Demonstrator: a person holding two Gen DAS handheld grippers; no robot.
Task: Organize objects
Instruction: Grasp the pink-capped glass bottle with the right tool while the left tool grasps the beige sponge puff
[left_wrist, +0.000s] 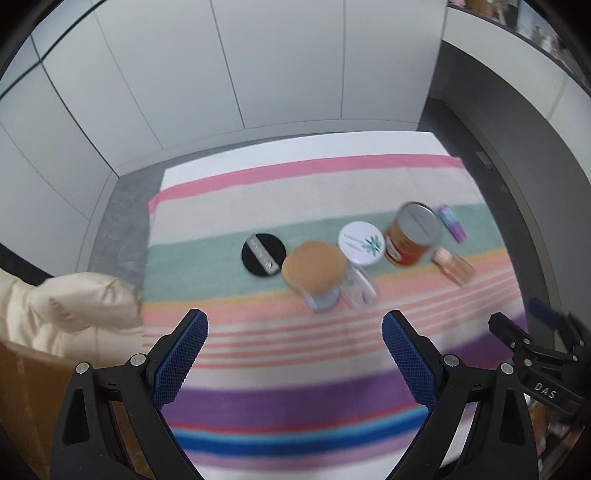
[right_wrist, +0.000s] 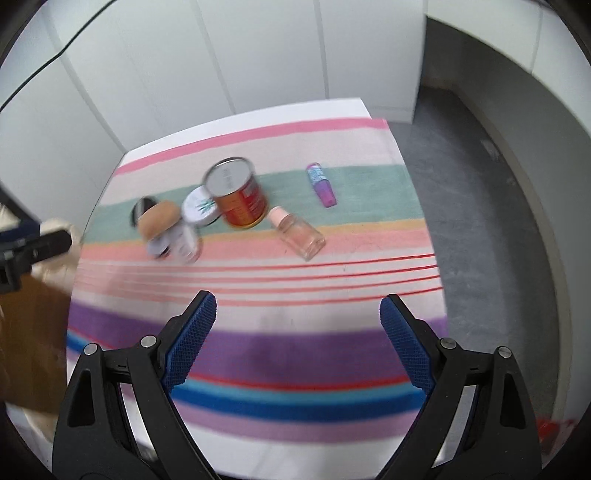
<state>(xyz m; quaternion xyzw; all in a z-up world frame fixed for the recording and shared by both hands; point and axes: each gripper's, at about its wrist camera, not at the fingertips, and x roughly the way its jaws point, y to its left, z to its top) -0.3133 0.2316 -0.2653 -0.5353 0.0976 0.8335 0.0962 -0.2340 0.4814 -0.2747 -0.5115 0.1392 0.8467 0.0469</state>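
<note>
both sets of jaws wide, nothing between them: left gripper (left_wrist: 294, 354), right gripper (right_wrist: 298, 334). items cluster mid striped cloth (right_wrist: 258, 306). risk: cork-lid jar (left_wrist: 314, 271), white tin (left_wrist: 361, 243) and orange can (right_wrist: 238, 197) sit packed, so a wide approach knocks neighbours. pink bottle (right_wrist: 299, 230) may roll.

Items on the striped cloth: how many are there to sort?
6, in a row: black disc at left, cork-lidded jar, white round tin, orange can, pink bottle, purple tube far right. Others may be hidden.

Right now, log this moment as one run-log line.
left tool: open, empty | right tool: open, empty | orange tin can, clear pink bottle: untouched on striped cloth
</note>
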